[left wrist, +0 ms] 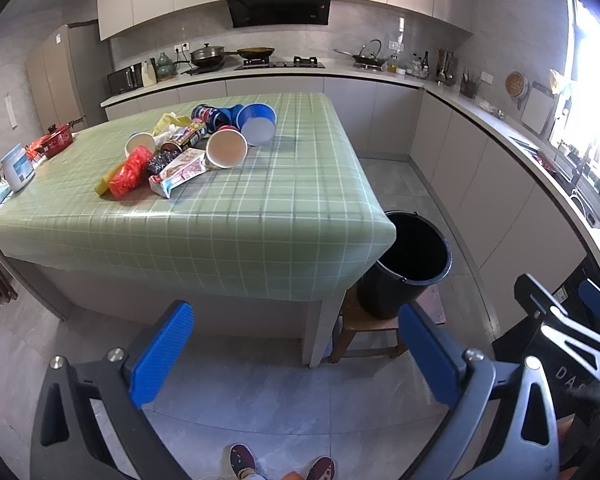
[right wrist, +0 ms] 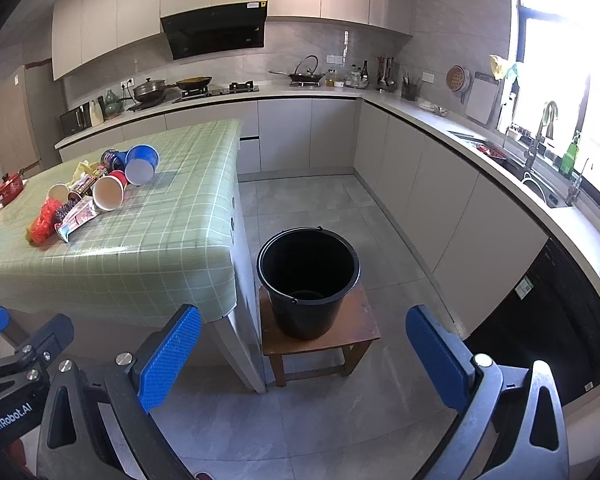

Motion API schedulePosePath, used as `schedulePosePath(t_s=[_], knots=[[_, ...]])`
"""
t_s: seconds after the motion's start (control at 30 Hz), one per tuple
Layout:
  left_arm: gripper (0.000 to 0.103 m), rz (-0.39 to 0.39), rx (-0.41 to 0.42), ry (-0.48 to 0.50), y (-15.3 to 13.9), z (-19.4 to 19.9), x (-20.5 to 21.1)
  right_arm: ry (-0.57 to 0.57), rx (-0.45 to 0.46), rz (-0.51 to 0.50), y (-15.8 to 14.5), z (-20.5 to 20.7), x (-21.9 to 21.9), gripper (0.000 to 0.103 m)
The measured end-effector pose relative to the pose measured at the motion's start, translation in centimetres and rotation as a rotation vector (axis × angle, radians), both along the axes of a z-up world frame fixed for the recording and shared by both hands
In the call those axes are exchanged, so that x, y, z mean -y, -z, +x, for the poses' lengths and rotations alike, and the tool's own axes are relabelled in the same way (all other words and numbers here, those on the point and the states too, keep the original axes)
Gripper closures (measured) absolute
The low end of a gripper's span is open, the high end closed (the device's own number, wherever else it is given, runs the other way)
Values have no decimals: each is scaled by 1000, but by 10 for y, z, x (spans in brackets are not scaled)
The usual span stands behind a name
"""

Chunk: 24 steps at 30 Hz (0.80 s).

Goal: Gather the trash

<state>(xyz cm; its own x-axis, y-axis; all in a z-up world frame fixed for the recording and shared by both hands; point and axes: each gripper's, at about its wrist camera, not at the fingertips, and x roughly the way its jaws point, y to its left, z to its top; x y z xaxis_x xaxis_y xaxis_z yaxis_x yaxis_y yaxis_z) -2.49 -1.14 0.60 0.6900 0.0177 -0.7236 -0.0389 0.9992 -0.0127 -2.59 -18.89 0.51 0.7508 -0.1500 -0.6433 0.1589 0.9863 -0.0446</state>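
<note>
Black bucket (right wrist: 308,280) sits by surface (left wrist: 228,216) corner to catch trash (left wrist: 188,148); both tongs, left (left wrist: 296,344) & right (right wrist: 304,356), released, nothing held.

A heap of trash lies on the far left part of the green checked cloth-covered surface (left wrist: 228,216): a blue paper cup (left wrist: 257,123) tipped over at the heap's right end, a red paper cup (left wrist: 227,149) on its side just before it, a flat snack wrapper (left wrist: 178,172) nearer the front, and a crumpled red net bag (left wrist: 130,173) left of the wrapper. A black plastic bucket (right wrist: 308,280) stands on a low wooden stool (right wrist: 320,336) on the floor, just right of the surface's near corner.
</note>
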Motion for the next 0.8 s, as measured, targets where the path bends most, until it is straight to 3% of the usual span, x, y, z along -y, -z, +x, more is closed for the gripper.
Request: schedulePosePath(t_s=[0.8], knots=[[0,6,25,-5,-3,-4,7,-5,13,6,2,-4,4,0]])
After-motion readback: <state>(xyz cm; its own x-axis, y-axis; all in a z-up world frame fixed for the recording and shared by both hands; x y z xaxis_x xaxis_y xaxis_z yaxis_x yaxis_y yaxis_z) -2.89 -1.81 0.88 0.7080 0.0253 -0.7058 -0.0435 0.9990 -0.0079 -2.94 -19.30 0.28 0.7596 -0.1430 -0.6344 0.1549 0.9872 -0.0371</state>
